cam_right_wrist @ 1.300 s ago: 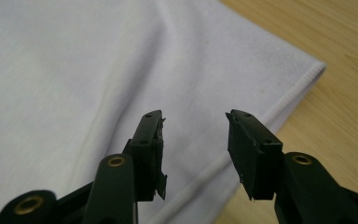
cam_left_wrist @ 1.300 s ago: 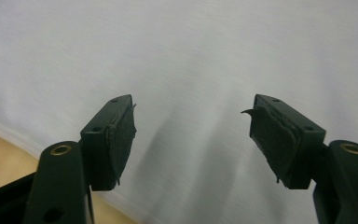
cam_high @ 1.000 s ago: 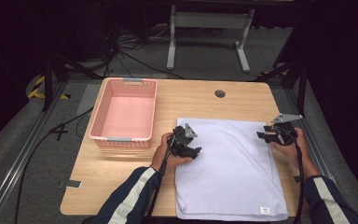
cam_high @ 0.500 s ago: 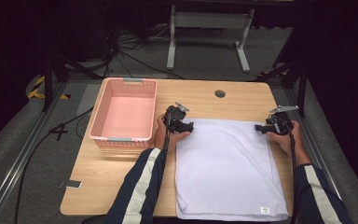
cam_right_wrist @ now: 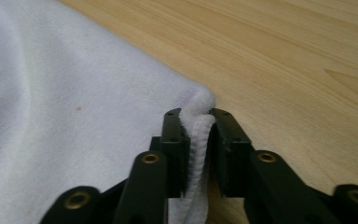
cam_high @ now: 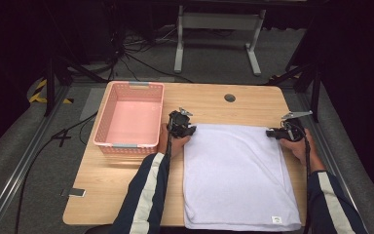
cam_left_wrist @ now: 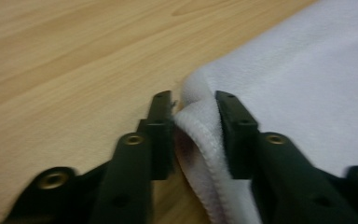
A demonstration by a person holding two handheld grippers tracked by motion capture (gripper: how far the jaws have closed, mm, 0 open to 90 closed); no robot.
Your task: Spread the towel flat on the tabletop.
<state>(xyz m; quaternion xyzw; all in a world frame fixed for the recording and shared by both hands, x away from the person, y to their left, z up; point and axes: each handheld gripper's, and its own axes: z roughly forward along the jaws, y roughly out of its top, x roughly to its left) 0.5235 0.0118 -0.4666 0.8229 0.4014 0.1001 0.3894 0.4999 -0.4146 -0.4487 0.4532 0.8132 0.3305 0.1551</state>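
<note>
A white towel [cam_high: 233, 170] lies flat on the wooden table [cam_high: 126, 180], right of centre. My left gripper [cam_high: 187, 130] is at the towel's far left corner. In the left gripper view its jaws have just been closing, and the hemmed corner [cam_left_wrist: 200, 135] is bunched between the left gripper [cam_left_wrist: 193, 105] pads. My right gripper [cam_high: 271, 132] is at the far right corner. Its jaws have also just been closing, and the right gripper [cam_right_wrist: 196, 114] pinches the folded hem of the towel [cam_right_wrist: 74, 102].
A pink plastic basket [cam_high: 102, 131] stands on the table's left half, just left of my left hand. A round cable hole [cam_high: 230, 98] sits near the far edge. A small flat object [cam_high: 76, 192] lies at the near left corner.
Both hands moved away from the person, along the towel to its far corners. Both sets of jaws closed onto the corner hems.
</note>
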